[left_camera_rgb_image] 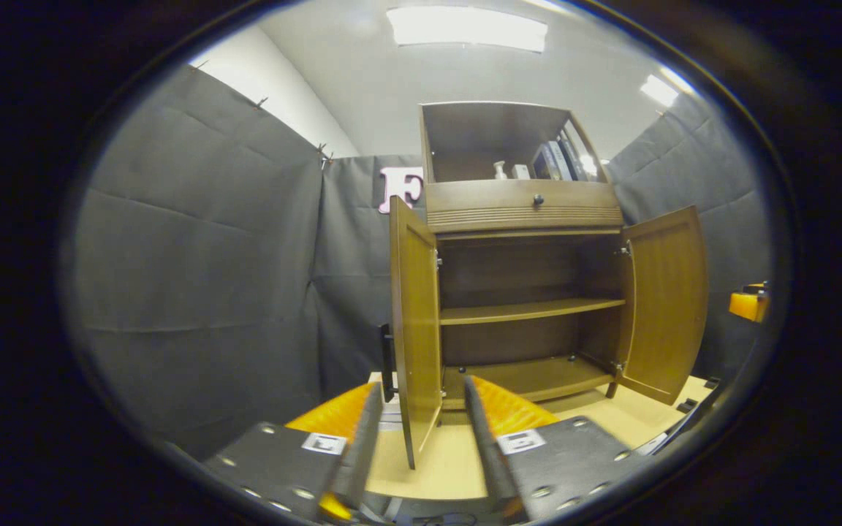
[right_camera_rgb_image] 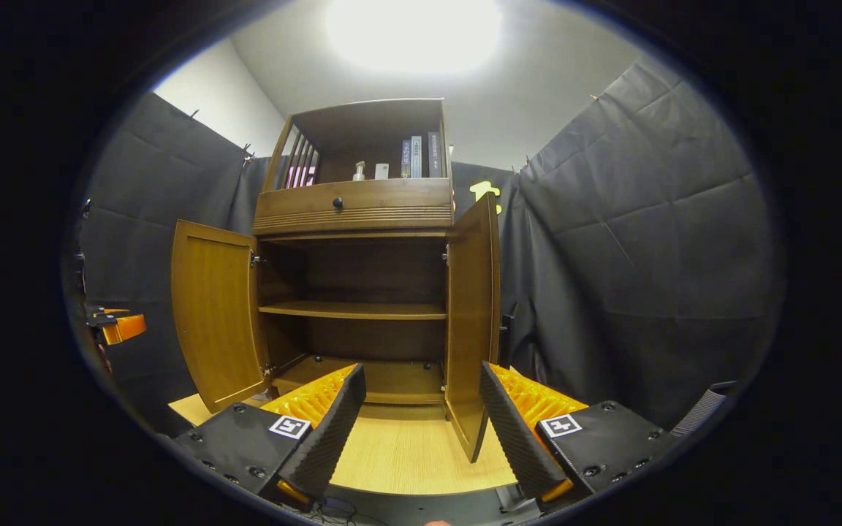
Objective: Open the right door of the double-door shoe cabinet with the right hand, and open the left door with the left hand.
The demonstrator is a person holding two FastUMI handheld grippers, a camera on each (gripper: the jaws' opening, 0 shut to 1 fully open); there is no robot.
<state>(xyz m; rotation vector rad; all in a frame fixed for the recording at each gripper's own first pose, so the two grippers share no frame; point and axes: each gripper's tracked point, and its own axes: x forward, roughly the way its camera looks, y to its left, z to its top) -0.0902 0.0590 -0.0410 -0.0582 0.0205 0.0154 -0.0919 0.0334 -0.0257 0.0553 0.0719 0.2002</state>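
Left door (left_camera_rgb_image: 415, 329) — between tool (left_camera_rgb_image: 421, 431) fingers

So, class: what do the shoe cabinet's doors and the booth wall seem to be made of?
Left door and right door: wood or wood veneer, judging by the brown grain and soft sheen; which one is unclear. Booth wall: dark matte cloth, creased and pinned up.

A: What did the left gripper (left_camera_rgb_image: 421, 431) look like, low in the left gripper view?

B: Two dark blocks, each with round screws and a square black-and-white marker.

A: And the right gripper (right_camera_rgb_image: 417, 424), low in the right gripper view?

B: Alike; ribbed inner faces, screws, square markers.
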